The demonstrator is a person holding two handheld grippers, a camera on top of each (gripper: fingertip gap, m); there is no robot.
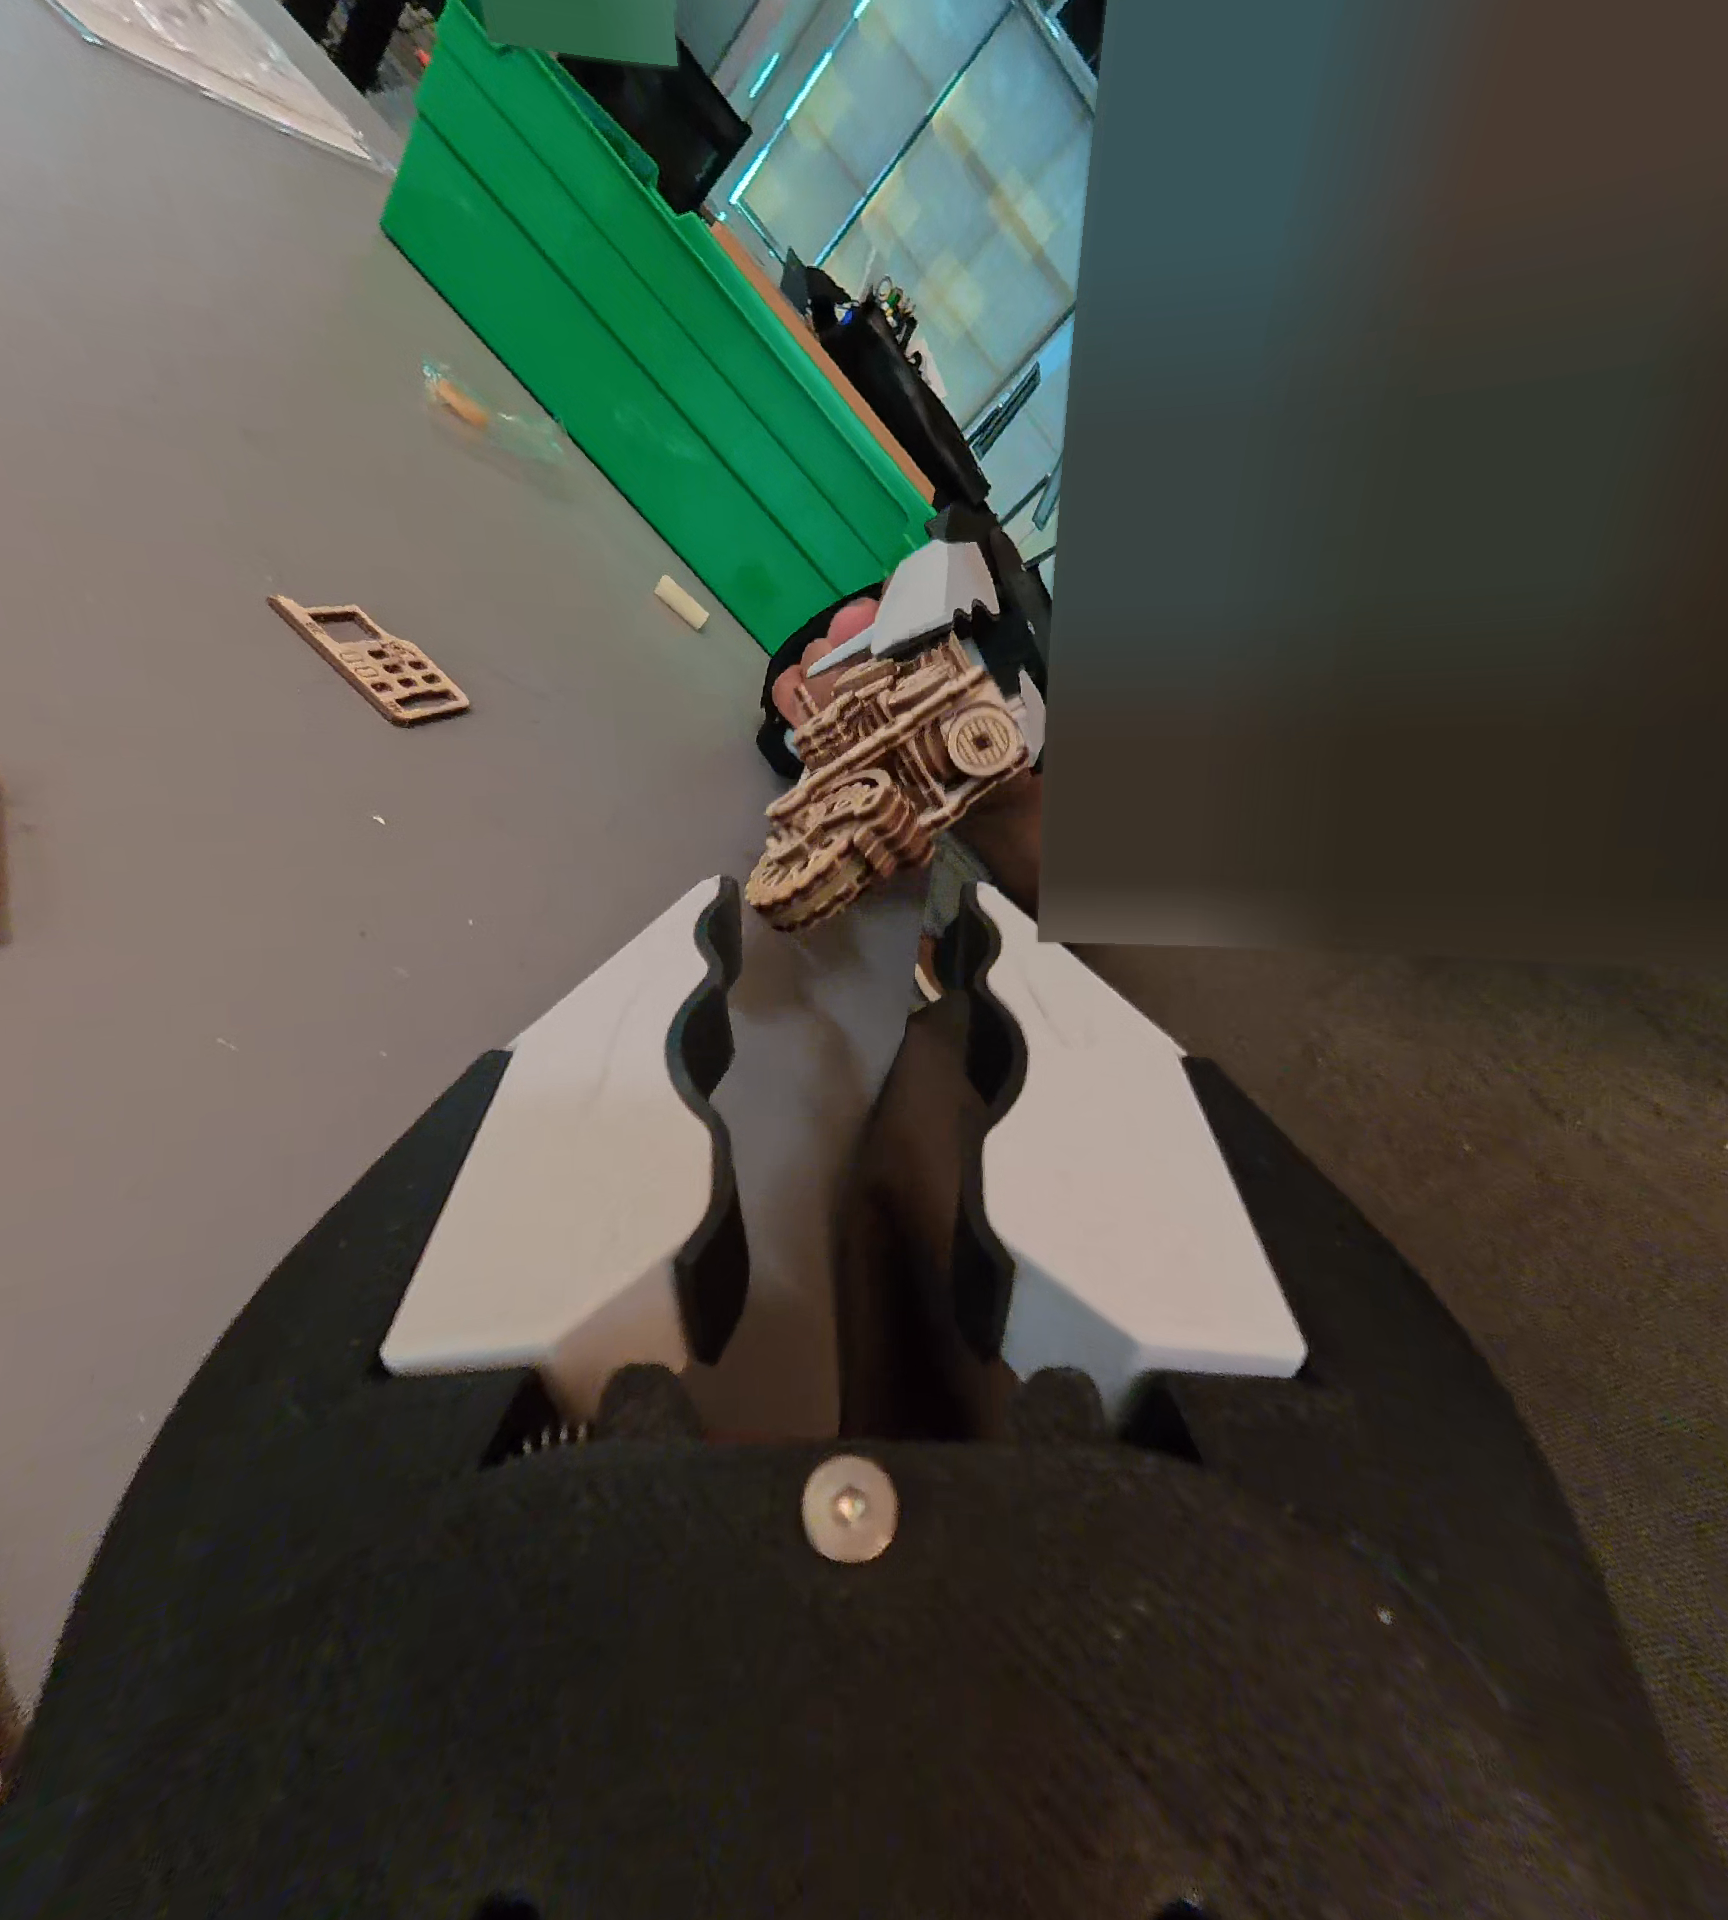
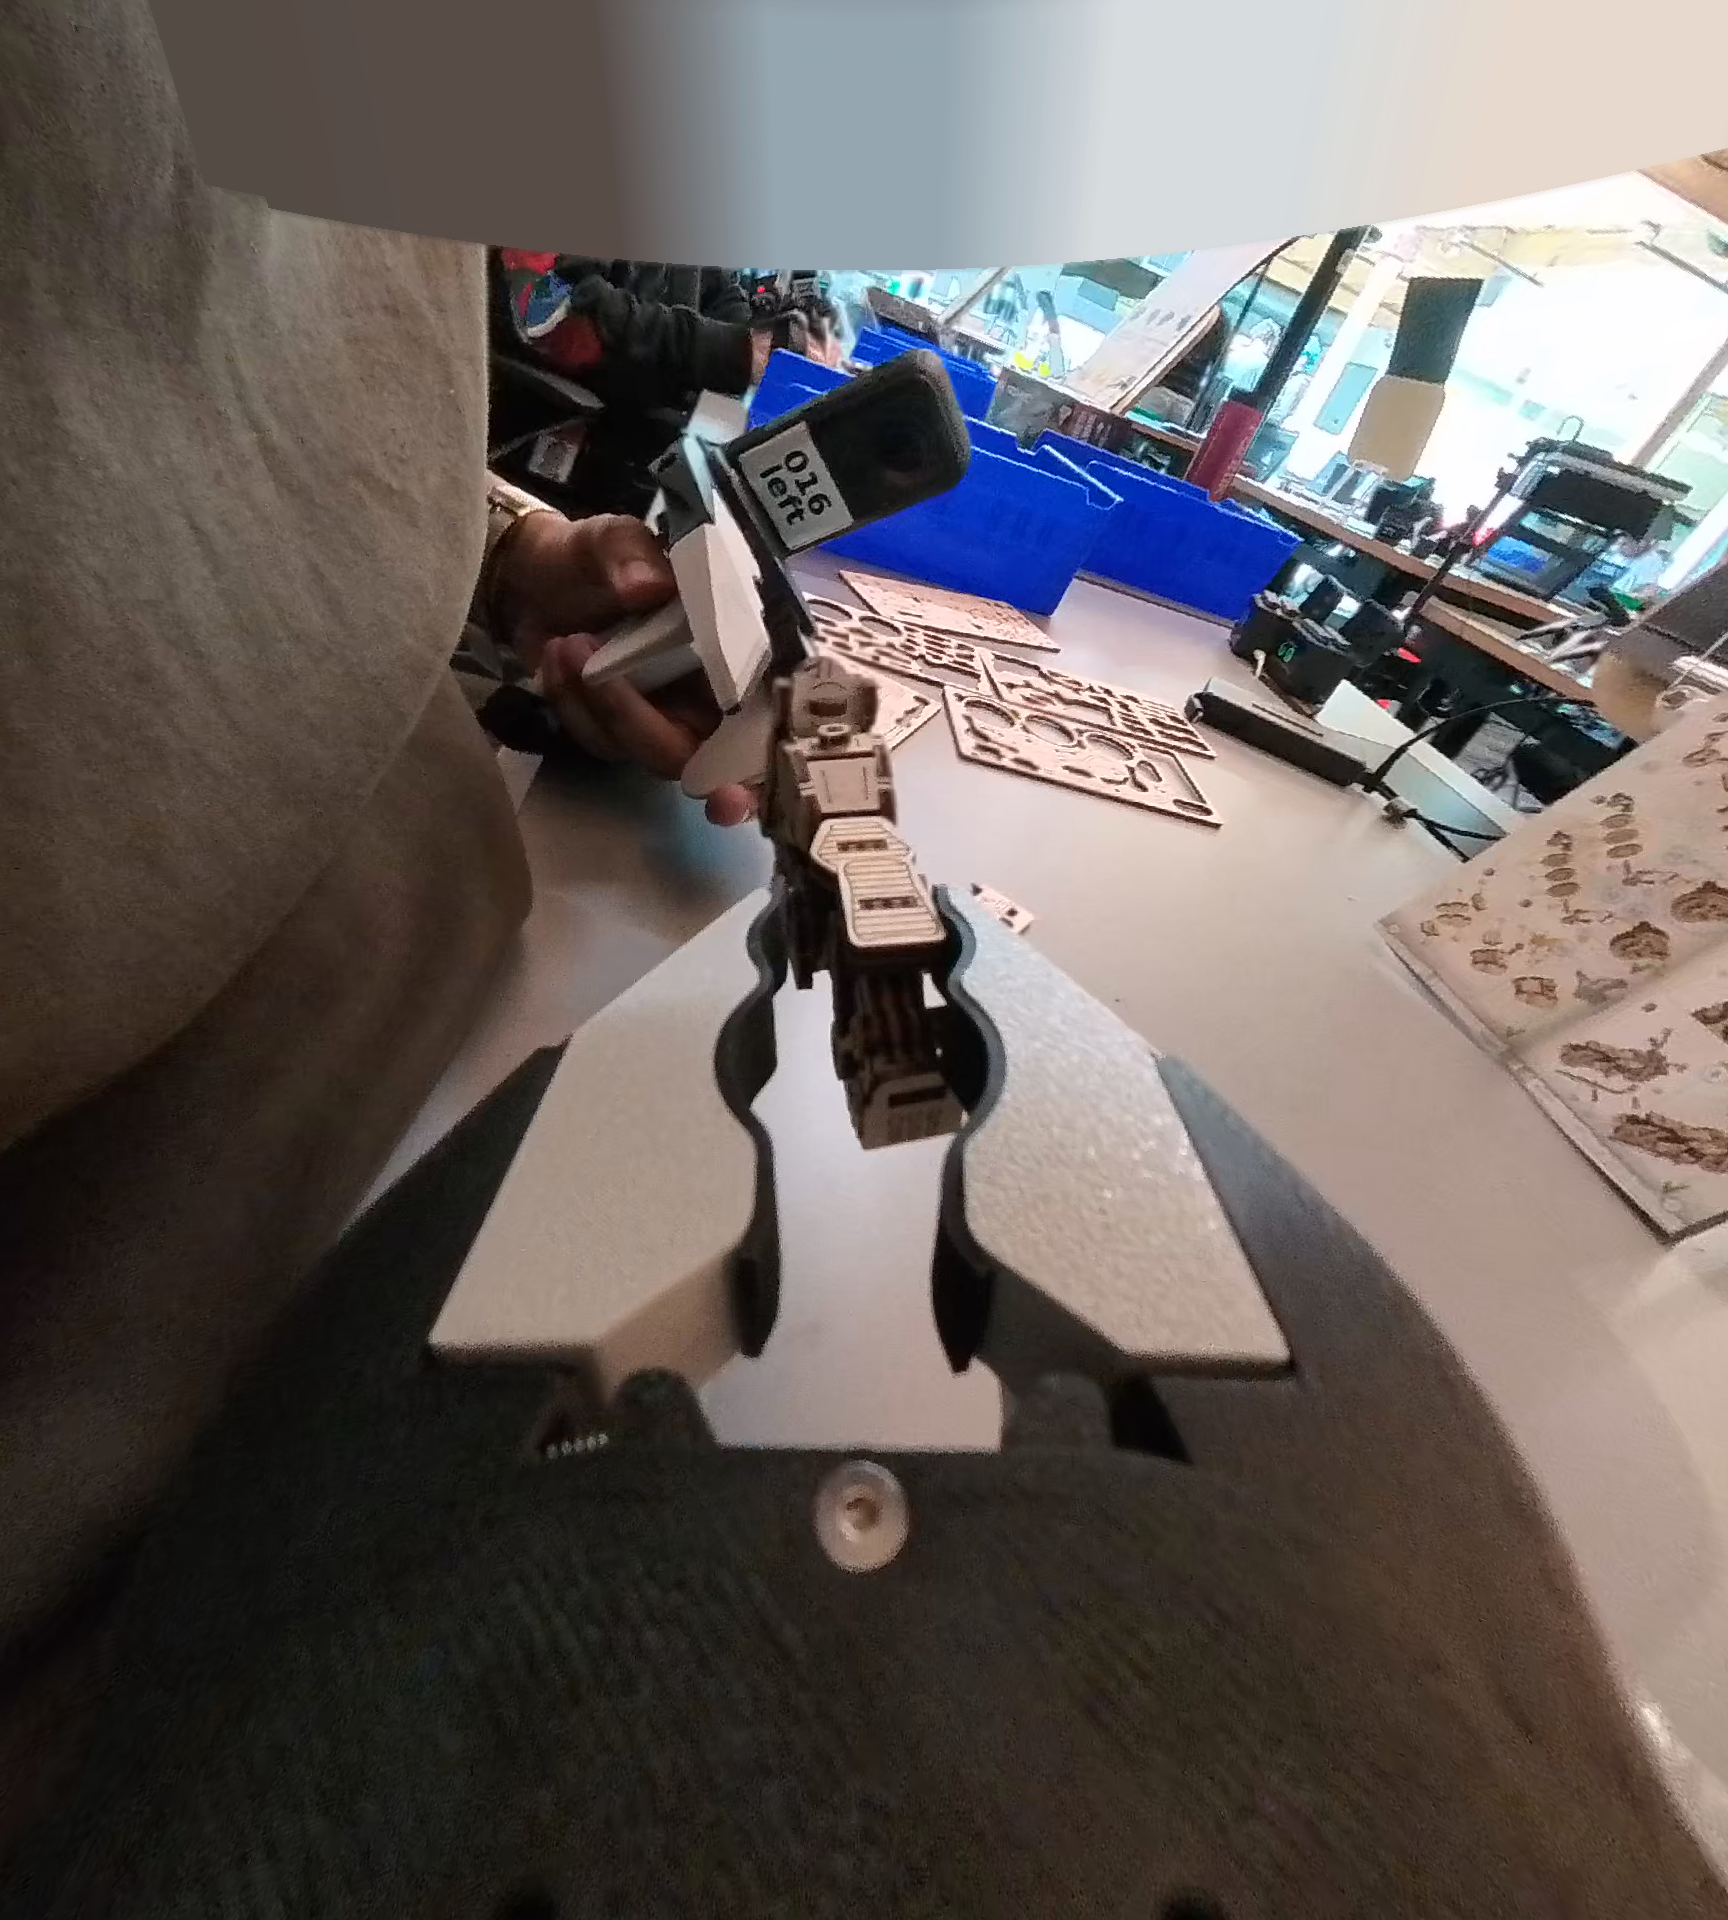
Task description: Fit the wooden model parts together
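Note:
My right gripper (image 2: pixel 860 914) is shut on a part-built wooden model (image 2: pixel 865 935), a layered vehicle with wheels, and holds it in the air above the grey table (image 2: pixel 1203 935). The model lies lengthwise between the fingers and sticks out past the tips. In the left wrist view the model (image 1: pixel 881 774) hangs just beyond my left gripper (image 1: pixel 844 914), which is open and empty, with the right gripper's fingers (image 1: pixel 927 603) behind it. The left gripper (image 2: pixel 725 623), held by a hand, also shows close to the model's far end.
A green bin (image 1: pixel 631 343) stands at the table's far side. Loose wooden pieces (image 1: pixel 372 660) and a small white bit (image 1: pixel 681 603) lie on the table. Punched wooden sheets (image 2: pixel 1078 748), blue bins (image 2: pixel 995 520), a printed sheet (image 2: pixel 1618 966) and black devices (image 2: pixel 1307 644) are to the right. A person's torso (image 2: pixel 112 727) fills the left. The gap from one gripper's tips to the other's is roughly 8 cm.

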